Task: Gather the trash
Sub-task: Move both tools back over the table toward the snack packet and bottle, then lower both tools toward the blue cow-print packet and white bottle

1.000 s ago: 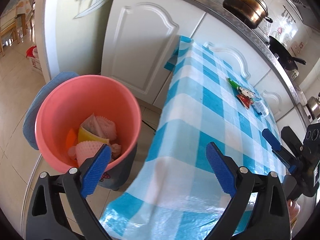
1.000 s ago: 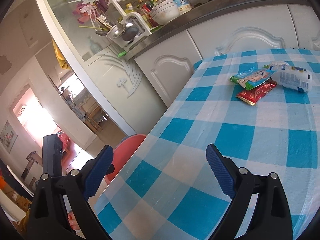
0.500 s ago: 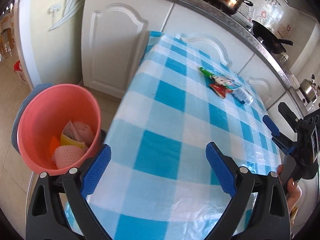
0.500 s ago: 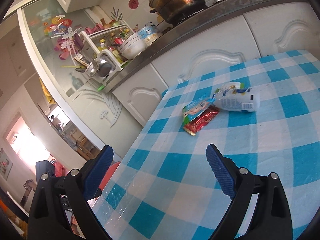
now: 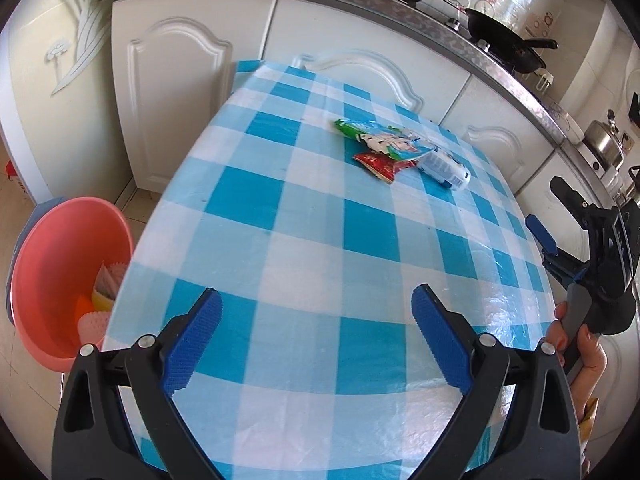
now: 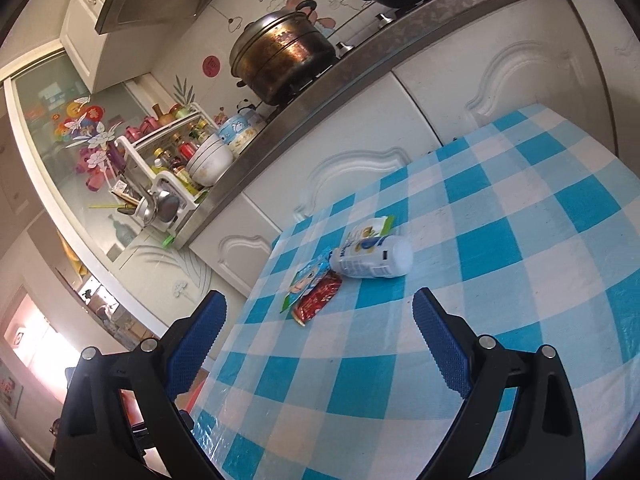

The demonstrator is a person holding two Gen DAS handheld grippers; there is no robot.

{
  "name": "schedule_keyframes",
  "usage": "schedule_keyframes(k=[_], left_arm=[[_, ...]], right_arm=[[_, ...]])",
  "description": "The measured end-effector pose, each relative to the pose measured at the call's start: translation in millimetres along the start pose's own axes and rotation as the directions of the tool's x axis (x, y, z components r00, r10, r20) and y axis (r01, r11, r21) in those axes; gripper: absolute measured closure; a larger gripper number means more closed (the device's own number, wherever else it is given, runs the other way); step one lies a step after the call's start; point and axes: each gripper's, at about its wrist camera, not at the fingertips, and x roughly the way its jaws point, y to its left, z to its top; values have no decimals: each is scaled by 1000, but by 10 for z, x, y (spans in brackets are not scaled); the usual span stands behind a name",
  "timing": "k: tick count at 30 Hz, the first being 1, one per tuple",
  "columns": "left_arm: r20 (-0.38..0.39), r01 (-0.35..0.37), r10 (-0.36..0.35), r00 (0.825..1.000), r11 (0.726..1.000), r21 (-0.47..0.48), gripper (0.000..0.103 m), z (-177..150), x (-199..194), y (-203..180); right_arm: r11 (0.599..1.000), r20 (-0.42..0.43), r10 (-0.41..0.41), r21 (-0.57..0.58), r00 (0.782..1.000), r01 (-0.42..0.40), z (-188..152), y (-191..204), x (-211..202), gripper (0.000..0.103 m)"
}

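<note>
A green-and-blue snack wrapper (image 5: pixel 384 140), a red wrapper (image 5: pixel 380 164) and a white plastic bottle (image 5: pixel 444 168) lie together at the far side of the blue-checked table (image 5: pixel 304 240). They also show in the right wrist view: wrapper (image 6: pixel 306 280), red wrapper (image 6: pixel 320 298), bottle (image 6: pixel 372 258). A pink trash bucket (image 5: pixel 52 272) with several pieces of trash stands on the floor left of the table. My left gripper (image 5: pixel 316 332) is open and empty above the table's near edge. My right gripper (image 6: pixel 320 340) is open and empty, also seen at the right (image 5: pixel 560 244).
White kitchen cabinets (image 5: pixel 180 92) stand behind the table. The counter above carries a brown pot (image 6: pixel 280 60), a black wok (image 5: pixel 504 48), a dish rack (image 6: pixel 168 172) and bowls. Tiled floor lies to the left around the bucket.
My left gripper has swung right from the bucket to face the table and the trash. My right gripper has turned toward the trash, which now sits nearer its centre.
</note>
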Motion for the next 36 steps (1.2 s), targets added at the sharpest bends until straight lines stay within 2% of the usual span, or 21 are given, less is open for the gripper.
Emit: schedule_keyframes(k=[10, 16, 21, 24, 26, 32, 34, 36], left_arm=[[-1, 23, -23, 1000, 997, 72, 7, 254, 270, -503], [32, 17, -20, 999, 996, 89, 7, 762, 537, -861], [77, -23, 17, 997, 997, 72, 7, 1382, 956, -1115], [75, -66, 60, 995, 994, 86, 7, 1681, 1282, -1247], [48, -123, 119, 992, 988, 96, 7, 1853, 1560, -1300], [-43, -147, 149, 988, 988, 45, 7, 2083, 2148, -1255], [-54, -199, 202, 978, 978, 53, 7, 2105, 2265, -1255], [-64, -212, 215, 974, 976, 55, 7, 2107, 2327, -1249]], right_arm=[[995, 54, -78, 69, 996, 74, 176, -442, -182, 10], [990, 74, -113, 94, 991, 105, 220, -624, -255, 10], [987, 71, -114, 121, 991, 104, 227, -730, -244, 10], [987, 64, -121, 113, 991, 113, 229, -749, -212, 10], [988, 57, -122, 105, 991, 115, 227, -748, -185, 10], [989, 32, -104, 113, 994, 100, 211, -762, -103, 10], [989, 29, -99, 117, 995, 95, 208, -765, -103, 9], [989, 26, -94, 120, 995, 90, 206, -765, -101, 9]])
